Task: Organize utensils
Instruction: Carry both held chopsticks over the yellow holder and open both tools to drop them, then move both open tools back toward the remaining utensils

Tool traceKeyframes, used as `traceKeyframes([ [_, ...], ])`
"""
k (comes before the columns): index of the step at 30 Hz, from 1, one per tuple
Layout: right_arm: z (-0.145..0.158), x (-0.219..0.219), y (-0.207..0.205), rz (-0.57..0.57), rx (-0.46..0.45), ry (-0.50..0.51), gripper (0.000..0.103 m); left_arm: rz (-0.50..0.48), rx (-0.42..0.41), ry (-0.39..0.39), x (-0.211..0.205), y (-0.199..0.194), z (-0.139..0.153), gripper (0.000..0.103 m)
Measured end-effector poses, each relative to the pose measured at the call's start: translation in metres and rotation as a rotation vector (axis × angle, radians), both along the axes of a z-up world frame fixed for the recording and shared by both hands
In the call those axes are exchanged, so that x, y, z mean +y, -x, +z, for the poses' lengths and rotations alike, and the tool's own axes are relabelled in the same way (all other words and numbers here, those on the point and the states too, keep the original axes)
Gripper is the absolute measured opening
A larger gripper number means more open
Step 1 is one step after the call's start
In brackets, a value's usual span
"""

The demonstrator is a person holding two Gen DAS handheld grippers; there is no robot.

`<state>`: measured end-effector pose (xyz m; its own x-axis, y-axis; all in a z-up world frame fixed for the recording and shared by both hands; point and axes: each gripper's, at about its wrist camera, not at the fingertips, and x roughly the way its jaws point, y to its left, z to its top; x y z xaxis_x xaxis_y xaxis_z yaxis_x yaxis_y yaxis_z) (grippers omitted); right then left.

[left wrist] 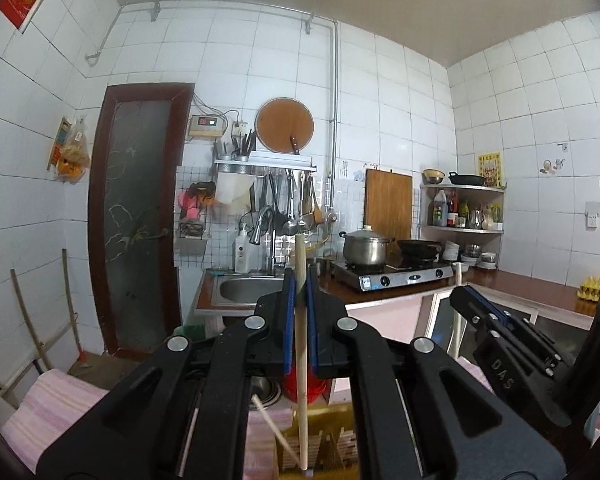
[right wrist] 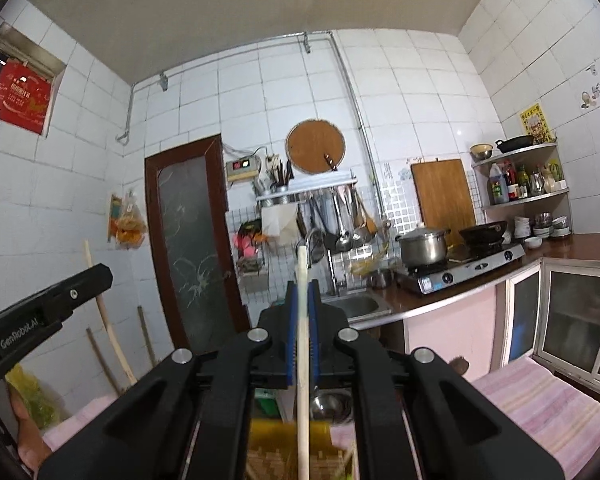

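Room, catalogued from your left: white tiled walls; a brown-framed door with frosted glass; a wall rack holding a round board above, with ladles and spatulas hanging from it; a steel sink with a tap; a two-burner stove bearing a lidded steel pot and a dark wok; a wooden cutting board leaning on the wall; a corner shelf with bottles and bowls.

Surface: a dark red-brown counter runs from the sink round the corner to your right, with pale cabinet doors under it. Below your tools lies a pink striped cloth and a yellow holder with slatted compartments.

Your left gripper: blue pads pressed in on one pale chopstick, held upright, its lower end reaching down to the yellow holder. A second loose stick lies slanted beside it.

Your right gripper: pads likewise pinching a pale chopstick, upright, its lower part passing in front of the holder.
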<state>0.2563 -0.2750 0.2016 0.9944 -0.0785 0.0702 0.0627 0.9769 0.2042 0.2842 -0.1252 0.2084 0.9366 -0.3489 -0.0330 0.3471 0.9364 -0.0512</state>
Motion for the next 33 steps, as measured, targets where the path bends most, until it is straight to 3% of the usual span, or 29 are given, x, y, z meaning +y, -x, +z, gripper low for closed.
traceKeyframes([
  [4, -0.009, 0.002, -0.030, -0.043, -0.031, 0.023, 0.006, -0.002, -0.003, -0.014, -0.012, -0.024, -0.010, 0.004],
  [12, -0.043, -0.002, -0.059, -0.098, -0.019, 0.024, 0.005, 0.011, 0.055, -0.028, -0.014, -0.054, -0.057, 0.004],
  [18, -0.062, 0.004, -0.060, -0.095, 0.025, 0.058, 0.005, 0.033, 0.118, -0.017, -0.009, -0.069, -0.081, 0.004],
  [24, -0.054, -0.002, -0.040, -0.070, 0.100, 0.066, 0.008, 0.083, 0.165, -0.036, 0.005, -0.063, -0.087, 0.007],
  [25, -0.052, -0.003, -0.034, -0.075, 0.109, 0.066, 0.019, 0.096, 0.173, -0.043, 0.009, -0.059, -0.086, 0.015],
  [26, -0.049, -0.006, -0.027, -0.081, 0.122, 0.061, 0.044, 0.105, 0.184, -0.050, 0.014, -0.055, -0.084, 0.036],
  [27, -0.046, -0.010, -0.017, -0.084, 0.139, 0.048, 0.054, 0.115, 0.195, -0.054, 0.018, -0.049, -0.082, 0.047],
  [28, -0.044, -0.013, -0.010, -0.087, 0.158, 0.042, 0.059, 0.121, 0.201, -0.055, 0.023, -0.043, -0.081, 0.063],
  [31, -0.044, -0.016, 0.015, -0.105, 0.241, 0.047, 0.060, 0.126, 0.246, -0.070, 0.040, -0.022, -0.077, 0.071],
  [33, -0.050, -0.017, 0.031, -0.103, 0.308, 0.043, 0.062, 0.127, 0.285, -0.068, 0.051, -0.008, -0.079, 0.086],
])
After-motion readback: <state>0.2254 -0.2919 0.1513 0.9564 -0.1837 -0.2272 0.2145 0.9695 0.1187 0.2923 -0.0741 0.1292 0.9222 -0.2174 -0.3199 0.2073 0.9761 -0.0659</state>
